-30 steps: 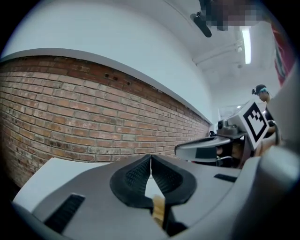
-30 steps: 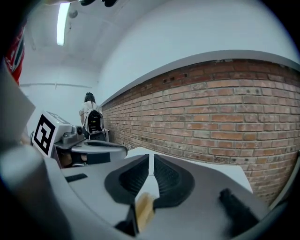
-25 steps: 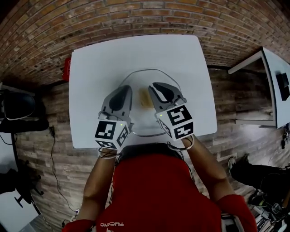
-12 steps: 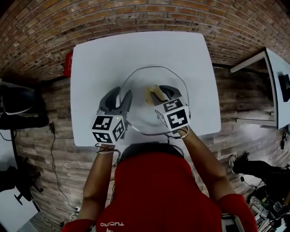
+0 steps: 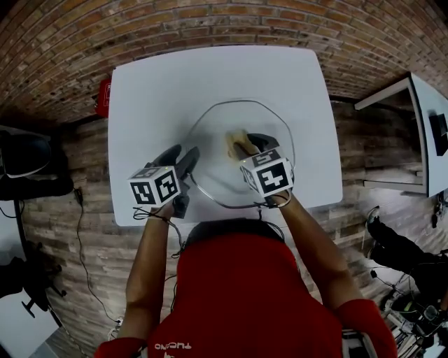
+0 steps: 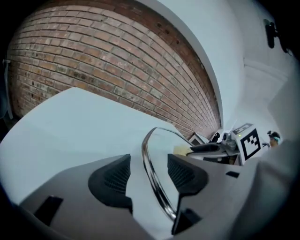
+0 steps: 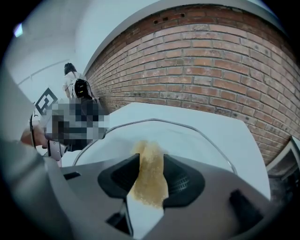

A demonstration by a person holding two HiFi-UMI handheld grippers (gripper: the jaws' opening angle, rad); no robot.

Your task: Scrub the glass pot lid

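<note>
The left gripper (image 6: 149, 161) has its jaws opening. The metal rim of the glass pot lid (image 6: 157, 192) runs between them, and neither jaw presses on it. The right gripper (image 7: 150, 171) is clamped on a tan sponge (image 7: 149, 183). The sponge fills the gap between its jaws and sticks out past their tips over the glass (image 7: 183, 136).

In the head view, the left gripper (image 5: 183, 155) straddles the lid's left edge. The right gripper (image 5: 250, 143) is over the lid's middle, with the sponge (image 5: 236, 140) at its tip. The lid (image 5: 224, 178) lies flat on the white table (image 5: 210, 73), toward the person's side. A brick floor (image 5: 210, 21) surrounds the table.
</note>
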